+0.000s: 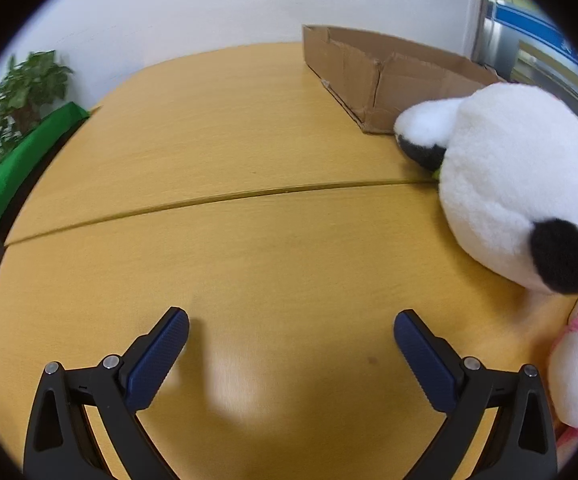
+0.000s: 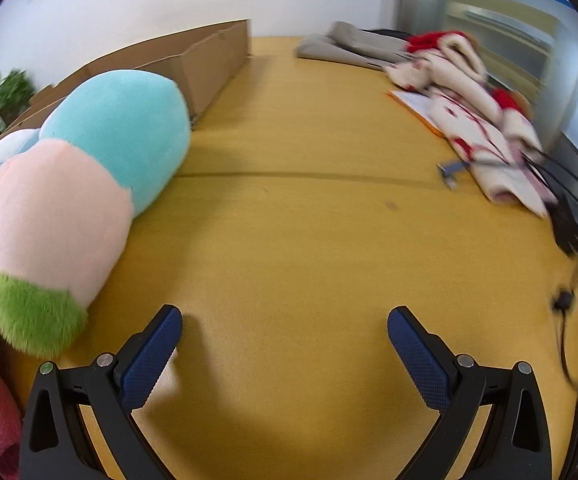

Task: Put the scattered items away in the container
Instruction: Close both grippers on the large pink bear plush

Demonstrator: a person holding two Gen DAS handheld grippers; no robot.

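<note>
- Step: approach; nothing gripped yet.
- Left gripper (image 1: 291, 330) and right gripper (image 2: 285, 326): fingers spread, empty, above the surface (image 1: 229, 140).
- Panda plush (image 1: 517, 184) lies just beside the cardboard box (image 1: 389, 76); pastel plush (image 2: 89, 184) nearby.
- Next: straddle one plush, close, lift into box.

Yellow wooden bench (image 1: 249, 128), seam (image 1: 209, 200) running across. Plain white wall (image 1: 209, 0) behind far edge. Potted green plant (image 1: 25, 92) beyond left corner. Metal-framed window (image 2: 489, 20) at right, daylight.
</note>
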